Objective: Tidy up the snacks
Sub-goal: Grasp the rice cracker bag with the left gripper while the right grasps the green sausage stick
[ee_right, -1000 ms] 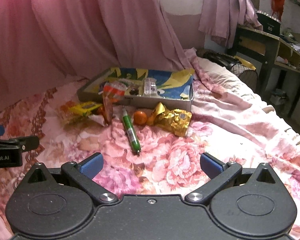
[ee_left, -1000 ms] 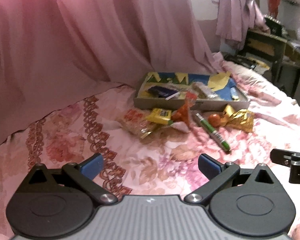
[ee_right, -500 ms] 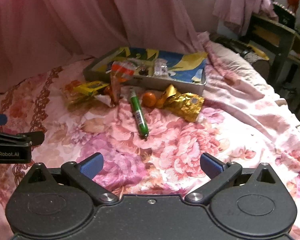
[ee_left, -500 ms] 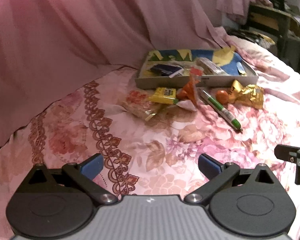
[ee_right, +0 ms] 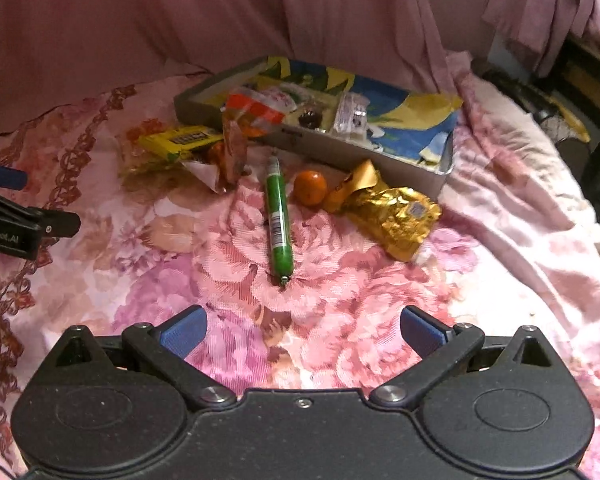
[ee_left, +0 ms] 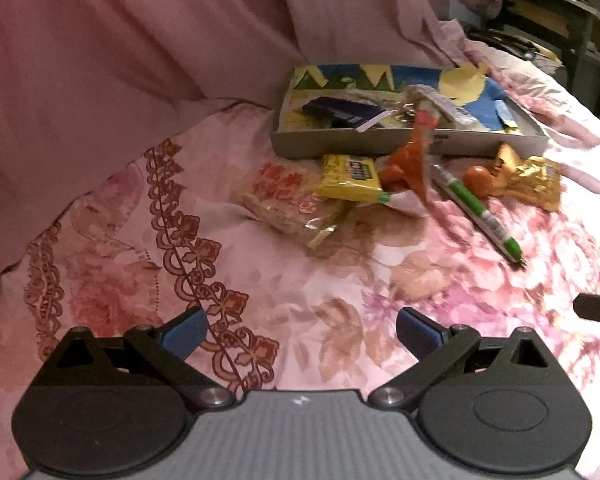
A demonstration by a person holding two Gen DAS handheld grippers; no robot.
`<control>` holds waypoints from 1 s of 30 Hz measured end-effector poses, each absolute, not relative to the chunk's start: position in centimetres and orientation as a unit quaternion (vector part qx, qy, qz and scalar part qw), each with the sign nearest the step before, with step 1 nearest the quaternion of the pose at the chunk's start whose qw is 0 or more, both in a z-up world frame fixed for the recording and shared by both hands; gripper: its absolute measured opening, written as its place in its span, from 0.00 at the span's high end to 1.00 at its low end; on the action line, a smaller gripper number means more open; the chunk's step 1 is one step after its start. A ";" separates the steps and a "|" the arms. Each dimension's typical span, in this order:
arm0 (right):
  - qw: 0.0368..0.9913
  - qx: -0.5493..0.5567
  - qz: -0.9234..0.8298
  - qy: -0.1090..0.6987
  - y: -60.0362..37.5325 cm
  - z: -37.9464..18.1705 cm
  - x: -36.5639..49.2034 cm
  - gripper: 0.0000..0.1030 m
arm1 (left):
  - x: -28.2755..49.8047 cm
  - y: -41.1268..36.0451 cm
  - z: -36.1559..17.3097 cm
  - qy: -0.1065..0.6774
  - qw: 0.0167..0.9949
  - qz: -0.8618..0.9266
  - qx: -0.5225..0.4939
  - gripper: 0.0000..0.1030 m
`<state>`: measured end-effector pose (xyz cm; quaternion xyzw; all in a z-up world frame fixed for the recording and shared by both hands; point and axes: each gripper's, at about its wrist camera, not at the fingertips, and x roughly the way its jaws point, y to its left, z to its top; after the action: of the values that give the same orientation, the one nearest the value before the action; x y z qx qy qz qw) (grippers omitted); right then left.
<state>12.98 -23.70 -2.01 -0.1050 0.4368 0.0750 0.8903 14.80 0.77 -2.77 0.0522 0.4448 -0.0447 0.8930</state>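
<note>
A shallow grey box (ee_left: 380,143) (ee_right: 340,148) with a blue and yellow lining lies on the flowered bedspread and holds several small packets. In front of it lie a clear cracker pack (ee_left: 284,200), a yellow packet (ee_left: 350,178) (ee_right: 180,140), an orange wrapper (ee_left: 410,160) (ee_right: 234,152), a green sausage stick (ee_left: 480,210) (ee_right: 278,220), a small orange fruit (ee_left: 478,180) (ee_right: 310,187) and a gold foil pack (ee_left: 536,184) (ee_right: 396,216). My left gripper (ee_left: 300,330) and my right gripper (ee_right: 302,328) hover open over the bed, short of the snacks, with nothing between the fingers.
Pink curtain fabric (ee_left: 140,60) hangs behind the box. Dark furniture (ee_left: 560,12) stands at the far right beyond the bed. The left gripper's tip (ee_right: 20,224) shows at the right wrist view's left edge, the right gripper's tip (ee_left: 598,308) at the left view's right edge.
Both grippers have moved forward and tilted down toward the snacks, which now look larger and nearer. Both stay open. None of the snacks has moved.
</note>
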 end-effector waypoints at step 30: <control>0.885 -0.009 0.076 0.459 -24.2 -5.9 20.4 0.01 | 22.3 7.7 -6.9 0.452 0.860 -0.050 -0.230 0.01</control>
<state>20.38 -24.21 -5.85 -0.0088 0.4588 0.0758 0.8853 22.33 7.75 -6.93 -0.2303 0.4521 -0.0500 0.8602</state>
